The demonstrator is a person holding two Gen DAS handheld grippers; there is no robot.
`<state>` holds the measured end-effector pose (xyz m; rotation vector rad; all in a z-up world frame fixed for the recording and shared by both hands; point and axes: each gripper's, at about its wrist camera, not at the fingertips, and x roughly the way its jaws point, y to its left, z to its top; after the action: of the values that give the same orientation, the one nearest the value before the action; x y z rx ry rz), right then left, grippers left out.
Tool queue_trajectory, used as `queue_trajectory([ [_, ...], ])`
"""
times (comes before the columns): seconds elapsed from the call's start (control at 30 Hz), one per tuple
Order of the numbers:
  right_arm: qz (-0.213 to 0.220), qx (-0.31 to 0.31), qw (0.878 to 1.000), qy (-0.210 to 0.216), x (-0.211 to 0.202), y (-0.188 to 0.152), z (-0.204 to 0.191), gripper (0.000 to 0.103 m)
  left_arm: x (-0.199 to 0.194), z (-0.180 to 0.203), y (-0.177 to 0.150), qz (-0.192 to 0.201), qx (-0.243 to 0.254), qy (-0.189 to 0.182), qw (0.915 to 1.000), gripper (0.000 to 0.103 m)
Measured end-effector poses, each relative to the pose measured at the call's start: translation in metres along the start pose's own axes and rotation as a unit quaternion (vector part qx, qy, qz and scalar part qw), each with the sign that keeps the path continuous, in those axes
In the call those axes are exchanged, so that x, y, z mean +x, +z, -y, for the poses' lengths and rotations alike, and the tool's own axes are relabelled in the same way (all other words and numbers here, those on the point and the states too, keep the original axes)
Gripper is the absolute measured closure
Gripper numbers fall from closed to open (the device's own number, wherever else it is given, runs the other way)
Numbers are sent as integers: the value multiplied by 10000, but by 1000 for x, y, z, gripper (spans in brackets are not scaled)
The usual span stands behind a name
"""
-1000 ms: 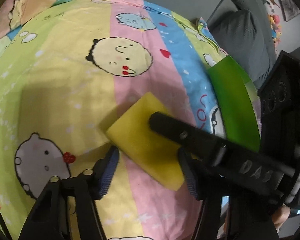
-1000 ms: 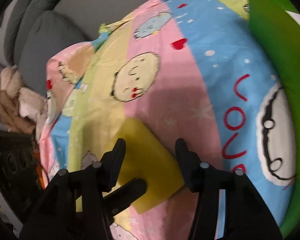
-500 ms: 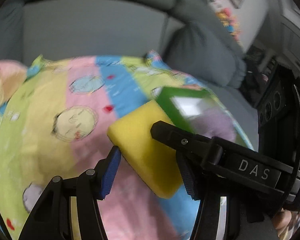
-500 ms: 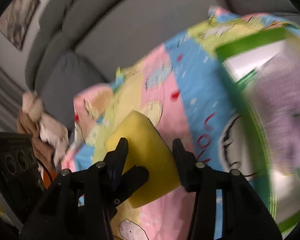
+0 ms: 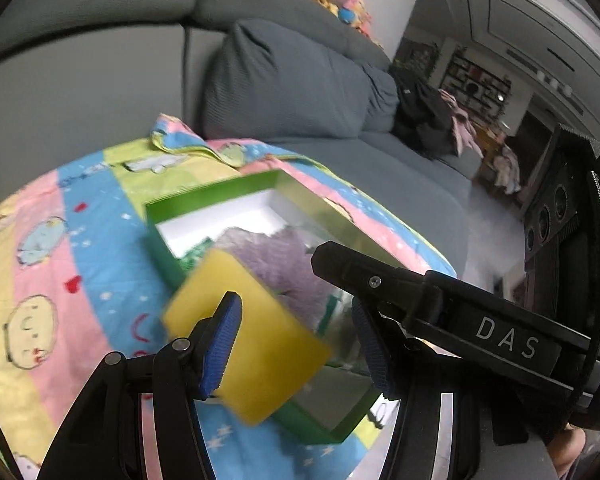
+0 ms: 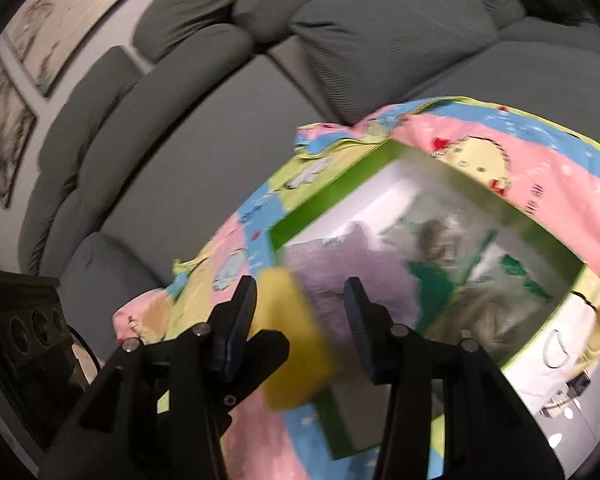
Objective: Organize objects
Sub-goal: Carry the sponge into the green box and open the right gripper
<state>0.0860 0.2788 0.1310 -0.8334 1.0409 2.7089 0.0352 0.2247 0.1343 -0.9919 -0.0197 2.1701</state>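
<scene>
A: Over which corner of the open green cardboard box [image 5: 212, 196]?

B: Nearest. The yellow rectangular foam sponge [image 5: 268, 344] hangs between my part-open left gripper [image 5: 294, 320] and right gripper [image 6: 300, 292]. I cannot tell which pads press it. The box interior lies ahead-right.

Yellow sponge [image 6: 290, 344] over green box [image 6: 320, 200]

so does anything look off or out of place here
The yellow sponge is off the blanket, tilted in the air over the near corner of the green box, with the left gripper and right gripper both around it. Nothing spilled or damaged.
</scene>
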Motion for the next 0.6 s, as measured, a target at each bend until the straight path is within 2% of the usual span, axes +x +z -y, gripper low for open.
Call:
queue_trajectory([
  [0.07,-13,155,9998,-127,-1,2,10,58,12,2,1,-93,20,-80,9999,45],
  [0.2,-103,428,9984,-362,3,1,30,57,24,8,-6,-125,-9,26,9999,45],
  [0.27,-162,547,9977,-378,6,2,37,57,28,14,-7,-122,171,165,9996,45],
  [0.43,-208,394,9963,-735,10,0,37,56,37,22,-10,-112,460,429,9980,45],
  [0.6,-237,508,9955,-762,14,-1,45,53,40,24,-11,-89,496,531,9973,45],
])
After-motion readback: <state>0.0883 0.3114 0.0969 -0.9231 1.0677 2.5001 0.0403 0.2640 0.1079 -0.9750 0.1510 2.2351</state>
